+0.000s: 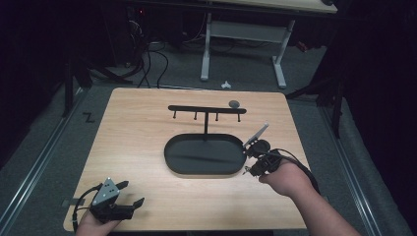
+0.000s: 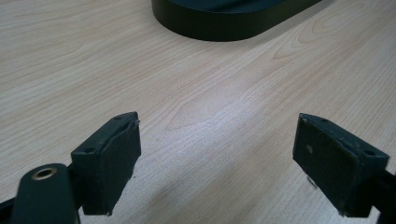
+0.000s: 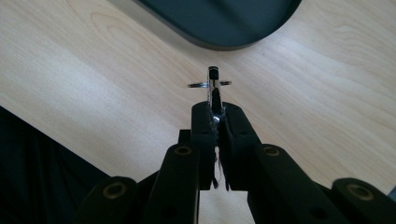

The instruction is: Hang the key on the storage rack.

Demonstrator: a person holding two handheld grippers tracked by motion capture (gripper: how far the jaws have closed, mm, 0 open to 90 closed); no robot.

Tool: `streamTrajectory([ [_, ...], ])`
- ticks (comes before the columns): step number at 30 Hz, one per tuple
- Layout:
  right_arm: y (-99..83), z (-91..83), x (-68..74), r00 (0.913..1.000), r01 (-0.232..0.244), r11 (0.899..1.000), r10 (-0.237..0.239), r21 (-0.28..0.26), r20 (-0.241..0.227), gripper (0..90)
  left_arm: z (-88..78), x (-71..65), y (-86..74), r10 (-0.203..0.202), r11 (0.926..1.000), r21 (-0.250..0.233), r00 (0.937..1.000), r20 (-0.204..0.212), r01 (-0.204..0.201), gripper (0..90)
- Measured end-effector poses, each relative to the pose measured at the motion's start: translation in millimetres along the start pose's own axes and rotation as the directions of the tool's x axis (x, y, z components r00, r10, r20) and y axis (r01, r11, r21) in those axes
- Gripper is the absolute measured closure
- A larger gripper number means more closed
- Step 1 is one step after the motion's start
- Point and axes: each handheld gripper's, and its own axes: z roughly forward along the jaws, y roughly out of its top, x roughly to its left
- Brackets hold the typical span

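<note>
The right gripper (image 3: 215, 116) has its jaws clenched on a small metal key (image 3: 214, 88), seen edge-on in the right gripper view: a thin, shiny silver strip standing up out of the pinch at the frame's centre, with a fine wire ring threaded through its top and showing as a flat ellipse across it. In the high view the same gripper (image 1: 256, 150) sits right of centre, and the key (image 1: 259, 132) juts up and to the right from its tip as a pale, slim bar, over the bare wood just beside the right end of the tray.

That tray (image 1: 172, 162) is a black oval dish with a low rim, in the middle of the frame; a thin post rises from its far edge to a black hook rack (image 1: 206, 109) with four short pegs hanging under the bar. A small dark round disc (image 1: 234, 103) lies just beside the rack's right end.

The left gripper (image 1: 129, 194) rests at the lower left, jaws released and wide apart with nothing but wood between them; in the left gripper view (image 2: 217, 158) the tray's rim (image 2: 219, 30) sits at the top.

The table (image 1: 137, 128) is light wood grain, with broad bare stretches left of the tray and along the near edge; its right edge is near the right hand. No writing can be read anywhere.
</note>
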Motion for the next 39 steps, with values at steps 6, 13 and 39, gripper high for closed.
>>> streamTrajectory([
  [6, 10.6, -14.1, -4.9, 0.9999, -0.008, 1.000, 0.008, -0.021, 0.008, 84.6, -0.2, 0.4, -0.1, 0.000, 1.0000, 0.000, 1.0000, 0.000, 0.000, 15.7],
  [13, 25.3, -26.8, -13.2, 0.9998, -0.016, 0.999, 0.016, -0.051, 0.008, 84.5, -0.4, 0.4, -0.4, -0.003, 1.0000, -0.001, 1.0000, 0.002, 0.003, 15.7],
  [39, 63.3, -55.1, -30.8, 0.9980, -0.048, 0.993, 0.052, -0.109, 0.035, 84.6, -3.1, 3.1, -1.0, -0.011, 0.9998, -0.014, 0.9999, -0.007, 0.011, 15.7],
])
